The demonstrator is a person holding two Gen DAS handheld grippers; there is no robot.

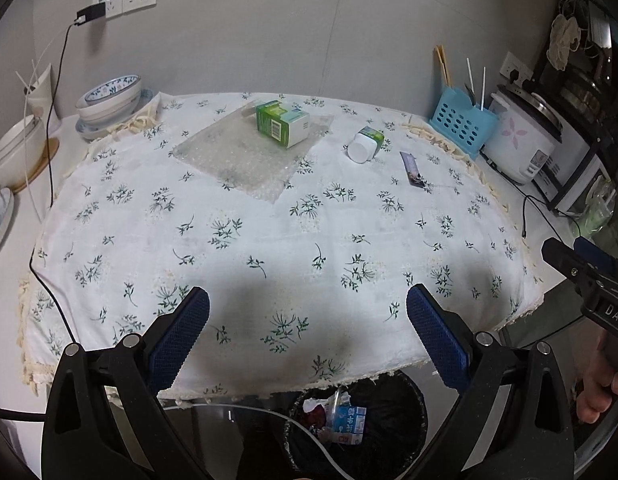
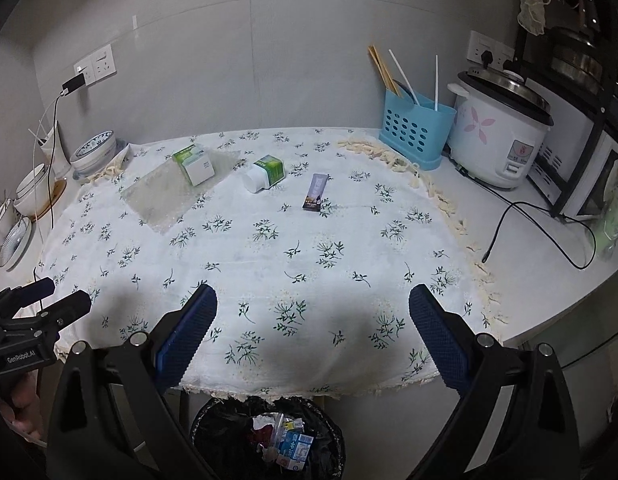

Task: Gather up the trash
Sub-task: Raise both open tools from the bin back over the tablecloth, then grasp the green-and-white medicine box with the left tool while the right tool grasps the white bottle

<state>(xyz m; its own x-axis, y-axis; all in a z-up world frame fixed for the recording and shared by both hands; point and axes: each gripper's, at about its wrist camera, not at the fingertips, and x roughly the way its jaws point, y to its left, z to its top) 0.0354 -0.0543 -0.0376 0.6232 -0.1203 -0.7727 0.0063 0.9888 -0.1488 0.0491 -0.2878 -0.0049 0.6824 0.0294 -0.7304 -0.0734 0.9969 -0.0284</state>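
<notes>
Both grippers hover over the near edge of the tablecloth (image 1: 269,232), side by side. The left gripper (image 1: 307,308) has its blue-padded jaws spread wide, nothing between them — the right gripper (image 2: 313,306) likewise, wide apart and empty. A bare hand (image 1: 601,380) grips the right gripper's handle, off the cloth's right corner.

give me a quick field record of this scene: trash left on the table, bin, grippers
trash on cloth: green box lying on bubble wrap; tipped green bottle; purple wrapper
bin: black-lined trash bin below the table's near edge, already holding cartons
left gripper: open, empty
right gripper: open, empty
table: floral tablecloth
</notes>
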